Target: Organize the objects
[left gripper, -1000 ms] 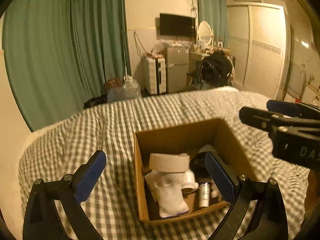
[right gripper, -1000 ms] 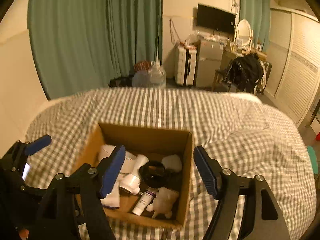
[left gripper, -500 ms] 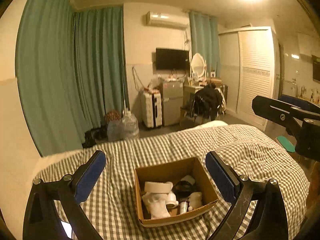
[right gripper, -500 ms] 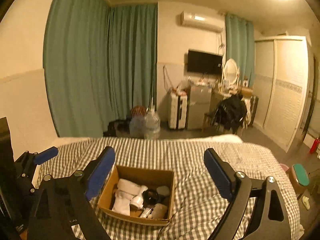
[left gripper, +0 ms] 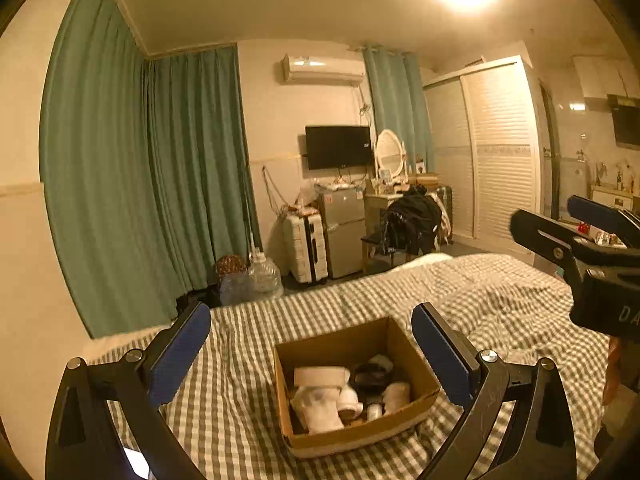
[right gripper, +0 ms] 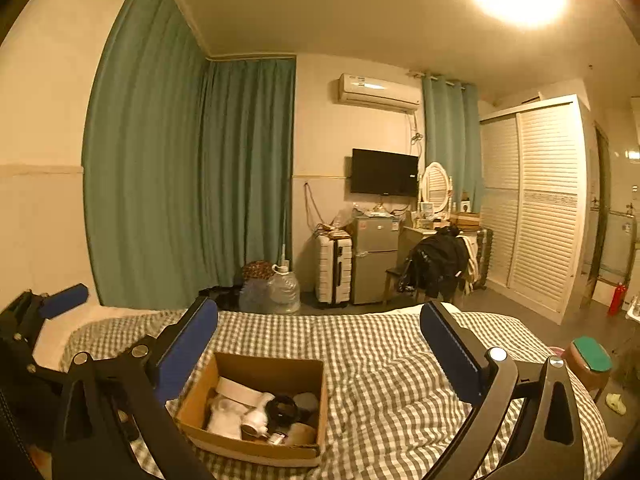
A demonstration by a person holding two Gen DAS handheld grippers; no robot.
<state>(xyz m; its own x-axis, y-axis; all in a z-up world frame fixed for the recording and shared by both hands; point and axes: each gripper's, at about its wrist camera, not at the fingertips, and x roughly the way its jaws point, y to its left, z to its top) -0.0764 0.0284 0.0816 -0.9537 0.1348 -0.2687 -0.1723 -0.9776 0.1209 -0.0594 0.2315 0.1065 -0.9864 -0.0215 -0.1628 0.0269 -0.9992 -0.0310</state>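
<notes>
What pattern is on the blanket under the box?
The blanket has a grey-and-white check pattern, clearest in the right wrist view.

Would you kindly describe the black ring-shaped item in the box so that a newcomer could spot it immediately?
Start at the bed with the checked cover, on which an open cardboard box sits. Inside the box, look just right of the white cloth bundle and the pale roll. The black ring is the only dark, hollow round thing among mostly white items.
</notes>
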